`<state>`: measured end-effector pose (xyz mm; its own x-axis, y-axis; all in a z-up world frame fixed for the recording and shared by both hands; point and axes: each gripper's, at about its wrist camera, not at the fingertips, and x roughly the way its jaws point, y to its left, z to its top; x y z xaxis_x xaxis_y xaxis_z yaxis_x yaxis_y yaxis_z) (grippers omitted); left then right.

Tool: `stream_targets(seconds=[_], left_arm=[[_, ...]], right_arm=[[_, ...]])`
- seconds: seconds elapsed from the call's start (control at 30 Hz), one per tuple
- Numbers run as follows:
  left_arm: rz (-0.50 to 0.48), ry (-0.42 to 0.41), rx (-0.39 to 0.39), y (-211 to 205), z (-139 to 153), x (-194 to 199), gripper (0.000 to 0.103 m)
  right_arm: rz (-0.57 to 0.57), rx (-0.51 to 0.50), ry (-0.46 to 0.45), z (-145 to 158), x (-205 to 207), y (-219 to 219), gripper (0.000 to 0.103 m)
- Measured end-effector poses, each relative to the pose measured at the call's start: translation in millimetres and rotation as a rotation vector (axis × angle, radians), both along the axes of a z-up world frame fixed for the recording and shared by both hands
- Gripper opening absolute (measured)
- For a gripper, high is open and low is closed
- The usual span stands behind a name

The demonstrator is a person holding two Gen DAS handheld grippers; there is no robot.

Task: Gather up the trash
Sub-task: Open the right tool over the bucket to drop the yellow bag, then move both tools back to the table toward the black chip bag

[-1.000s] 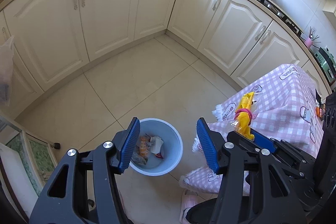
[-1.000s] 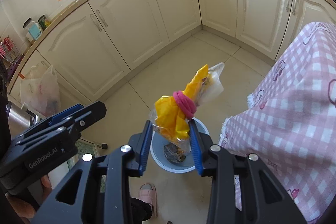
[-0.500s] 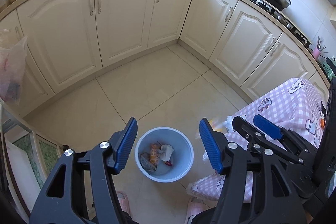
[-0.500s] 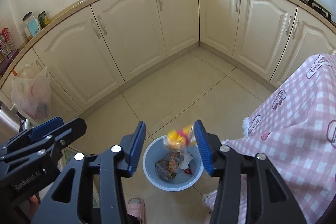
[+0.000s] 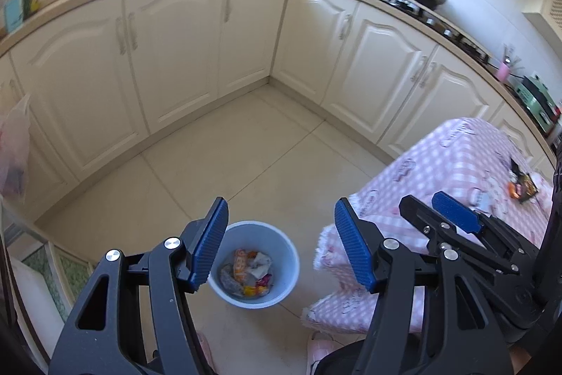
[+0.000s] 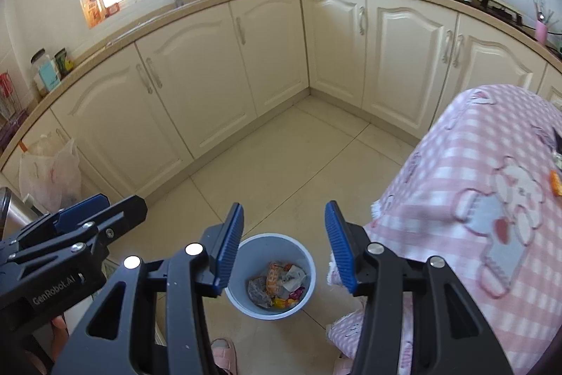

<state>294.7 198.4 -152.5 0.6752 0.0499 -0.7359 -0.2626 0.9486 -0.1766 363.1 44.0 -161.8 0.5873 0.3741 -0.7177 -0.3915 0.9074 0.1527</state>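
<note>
A light blue trash bin (image 5: 258, 264) stands on the tile floor beside the table; it also shows in the right wrist view (image 6: 270, 275). Several wrappers lie inside it, among them a yellow bag (image 6: 281, 301). My left gripper (image 5: 281, 248) is open and empty, held high above the bin. My right gripper (image 6: 283, 246) is open and empty, also above the bin. More trash, an orange and black wrapper (image 5: 523, 187), lies on the pink checked tablecloth (image 5: 456, 164) at the right.
Cream kitchen cabinets (image 6: 210, 76) wrap around the back and right. The table with the pink cloth (image 6: 491, 199) stands at the right. A plastic bag (image 6: 49, 171) hangs at the left. Pink slippers (image 6: 223, 352) are at the bottom.
My right gripper opened and let go of the yellow bag, which dropped into the bin. Both grippers have risen and tilted up.
</note>
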Motion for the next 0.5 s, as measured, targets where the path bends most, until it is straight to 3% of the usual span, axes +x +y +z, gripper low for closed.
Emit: stream_targets(seconds=[0.3,0.5], left_arm=[[-0.152,-0.051,0.023,-82,27,3,0.06],[-0.265,-0.064,0.057,-149,36,11,0.061]], right_arm=[[-0.124,0.057,-0.075,39,-17,-100,0.048],[-0.253,0.095,-0.11,51,-25,-190,0.05]])
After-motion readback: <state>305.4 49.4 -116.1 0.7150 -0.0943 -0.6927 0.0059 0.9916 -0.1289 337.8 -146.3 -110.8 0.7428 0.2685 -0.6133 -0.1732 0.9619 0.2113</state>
